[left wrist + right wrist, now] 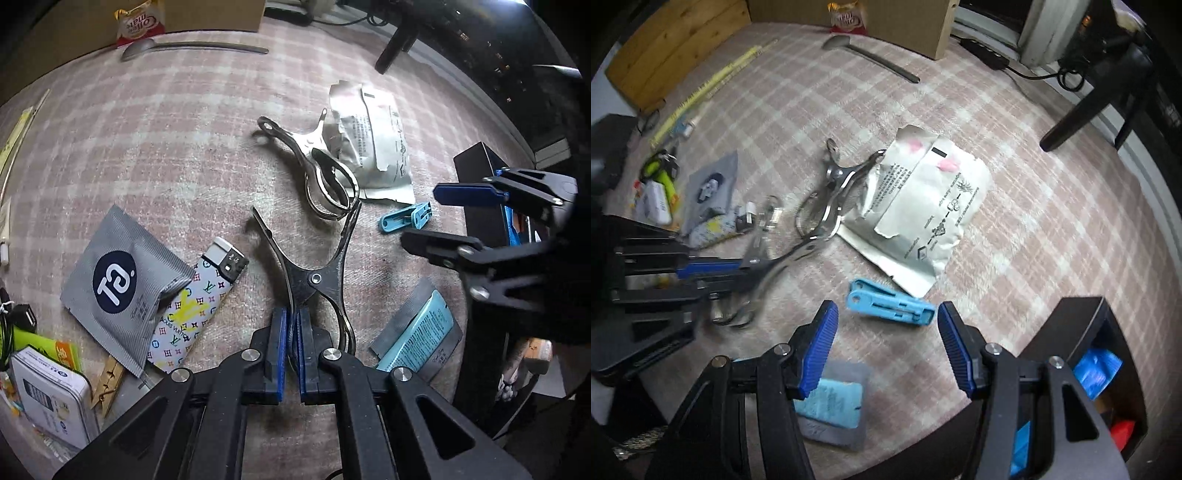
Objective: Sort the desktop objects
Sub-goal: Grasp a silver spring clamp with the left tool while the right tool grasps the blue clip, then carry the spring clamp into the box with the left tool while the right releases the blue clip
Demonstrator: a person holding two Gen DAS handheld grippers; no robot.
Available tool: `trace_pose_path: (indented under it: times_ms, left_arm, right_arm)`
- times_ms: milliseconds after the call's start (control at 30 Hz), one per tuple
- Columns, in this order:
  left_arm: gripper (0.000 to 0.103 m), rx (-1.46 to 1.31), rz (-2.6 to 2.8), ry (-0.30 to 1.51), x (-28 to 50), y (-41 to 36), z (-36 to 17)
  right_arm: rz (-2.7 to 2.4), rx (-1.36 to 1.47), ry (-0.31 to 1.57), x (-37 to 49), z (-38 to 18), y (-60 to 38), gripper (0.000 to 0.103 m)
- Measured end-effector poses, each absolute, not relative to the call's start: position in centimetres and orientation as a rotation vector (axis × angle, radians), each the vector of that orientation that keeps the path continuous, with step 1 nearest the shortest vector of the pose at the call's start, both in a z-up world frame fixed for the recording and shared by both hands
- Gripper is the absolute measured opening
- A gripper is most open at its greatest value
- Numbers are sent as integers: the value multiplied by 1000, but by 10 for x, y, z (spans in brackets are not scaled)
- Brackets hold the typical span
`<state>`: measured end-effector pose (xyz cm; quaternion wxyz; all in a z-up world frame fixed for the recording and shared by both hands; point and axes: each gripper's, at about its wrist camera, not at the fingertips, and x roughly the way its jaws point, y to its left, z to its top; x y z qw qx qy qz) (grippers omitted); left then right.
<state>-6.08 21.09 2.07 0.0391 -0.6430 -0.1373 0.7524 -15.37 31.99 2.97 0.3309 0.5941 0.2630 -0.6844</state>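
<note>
Left gripper (291,354) is clamped on the near metal clip's (314,280) handle while the right gripper (886,347) hovers parted, nothing between, over the blue clip (890,302) lying crosswise just ahead, and only the right view shows the black bin (1108,354).

Light level: dim, cool indoor cast.
Glare: bright reflections on metal clips (317,173).
Blur: right wrist view smeared at left, around left gripper (713,271); left wrist view sharp.
Distortion: strong fisheye curvature, dark corners.
Shadows: soft, faint.
</note>
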Motion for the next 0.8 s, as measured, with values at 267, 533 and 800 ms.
trace_pose_path:
  times_ms: [267, 533, 800]
  left_arm:
    - [4, -1972, 2312, -447, -75, 227, 18]
    - [3, -1955, 2306, -471, -70, 230, 24]
    - [3, -1899, 2289, -537, -61, 232, 43]
  right_arm:
    - [-1808, 1593, 641, -162, 19, 318, 51]
    - [-1831, 1596, 550, -163, 27, 326, 50]
    - [-1887, 1593, 440, -163, 56, 346, 50]
